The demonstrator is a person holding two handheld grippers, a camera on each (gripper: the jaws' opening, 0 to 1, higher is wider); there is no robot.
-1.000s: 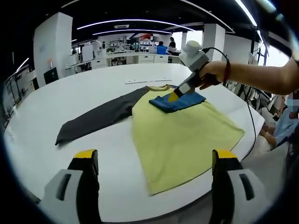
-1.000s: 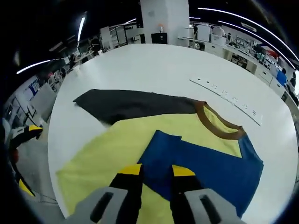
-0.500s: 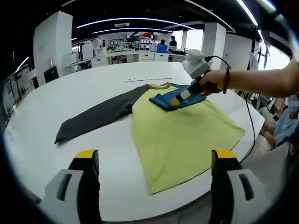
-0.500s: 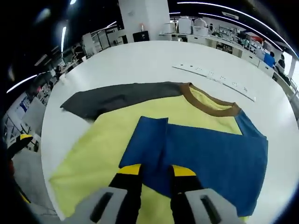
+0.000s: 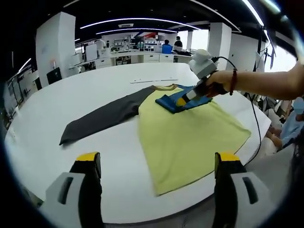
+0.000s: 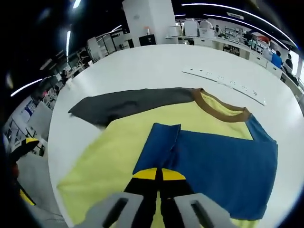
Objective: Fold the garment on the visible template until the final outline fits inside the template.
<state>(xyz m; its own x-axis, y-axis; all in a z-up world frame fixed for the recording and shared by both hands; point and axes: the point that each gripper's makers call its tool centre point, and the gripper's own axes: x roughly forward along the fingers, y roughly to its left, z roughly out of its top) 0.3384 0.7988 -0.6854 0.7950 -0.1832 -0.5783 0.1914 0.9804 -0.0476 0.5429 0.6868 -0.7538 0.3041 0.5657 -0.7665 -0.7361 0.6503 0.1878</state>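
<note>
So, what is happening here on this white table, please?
A person is folding a yellow shirt on a white table. The right gripper has its fingers closed on the edge of the blue sleeve, already folded over the shirt body. The dark grey sleeve lies spread out flat. The left gripper hovers open, holding nothing.

Left gripper (image 5: 156, 171): jaws spread wide apart, rising at 7 and 5 o'clock of the left gripper view, yellow tips up, nothing between them.

Right gripper (image 6: 159, 175): jaws pressed together at 6 o'clock of the right gripper view, yellow tips meeting. In the left gripper view it sits at 1 o'clock, tip angled down, carried by a hand (image 5: 219, 81) on a bare forearm with a dark wristband.
</note>
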